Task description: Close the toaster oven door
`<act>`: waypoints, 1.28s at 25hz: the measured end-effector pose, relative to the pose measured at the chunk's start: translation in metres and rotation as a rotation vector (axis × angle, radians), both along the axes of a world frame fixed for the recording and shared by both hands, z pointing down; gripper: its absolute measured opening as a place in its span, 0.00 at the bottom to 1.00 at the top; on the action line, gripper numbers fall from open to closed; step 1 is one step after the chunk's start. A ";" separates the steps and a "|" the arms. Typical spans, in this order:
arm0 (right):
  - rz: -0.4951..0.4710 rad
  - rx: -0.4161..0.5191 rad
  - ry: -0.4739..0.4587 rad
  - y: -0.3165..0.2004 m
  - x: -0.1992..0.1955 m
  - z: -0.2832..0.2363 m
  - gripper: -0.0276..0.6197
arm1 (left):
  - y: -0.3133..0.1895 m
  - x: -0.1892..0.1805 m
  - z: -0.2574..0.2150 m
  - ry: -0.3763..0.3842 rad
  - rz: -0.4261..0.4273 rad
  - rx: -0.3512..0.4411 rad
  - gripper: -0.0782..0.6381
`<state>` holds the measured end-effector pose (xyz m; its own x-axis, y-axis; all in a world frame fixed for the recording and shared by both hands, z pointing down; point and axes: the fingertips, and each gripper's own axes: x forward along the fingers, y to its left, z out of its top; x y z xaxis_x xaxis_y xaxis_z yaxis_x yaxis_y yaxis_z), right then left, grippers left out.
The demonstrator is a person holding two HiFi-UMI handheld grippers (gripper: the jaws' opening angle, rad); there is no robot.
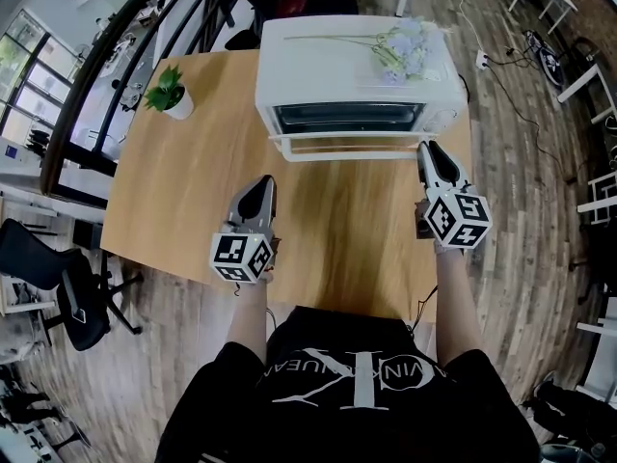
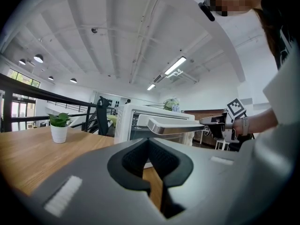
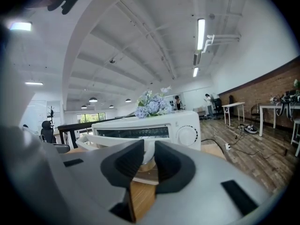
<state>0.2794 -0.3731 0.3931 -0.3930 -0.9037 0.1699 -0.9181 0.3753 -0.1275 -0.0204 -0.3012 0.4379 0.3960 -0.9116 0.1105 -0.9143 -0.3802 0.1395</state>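
A white toaster oven [image 1: 357, 75] stands at the far side of the wooden table [image 1: 193, 191], with its door [image 1: 347, 144] tipped partway open toward me. My right gripper [image 1: 426, 149] is at the right end of the door handle [image 2: 173, 125]; in the right gripper view its jaws [image 3: 149, 156] stand close on a white piece of that handle end. The left gripper [image 1: 266, 182] hovers over the table in front of the oven's left half, apart from the door. Its pads [image 2: 140, 158] meet with nothing between them.
A spray of pale artificial flowers [image 1: 400, 46] lies on the oven's top. A small potted plant [image 1: 172, 93] stands at the table's far left. A black office chair [image 1: 58, 278] is on the floor left of the table, beside a dark railing.
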 end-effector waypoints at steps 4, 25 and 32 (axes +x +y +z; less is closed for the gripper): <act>-0.001 0.009 -0.008 -0.007 0.000 -0.005 0.16 | 0.000 -0.003 -0.003 -0.001 -0.006 -0.003 0.12; 0.023 0.039 0.033 -0.043 -0.005 -0.019 0.16 | -0.018 -0.008 0.002 0.024 0.013 -0.004 0.12; 0.035 0.047 0.033 -0.052 -0.006 -0.022 0.16 | -0.021 -0.013 0.004 0.024 0.008 -0.013 0.12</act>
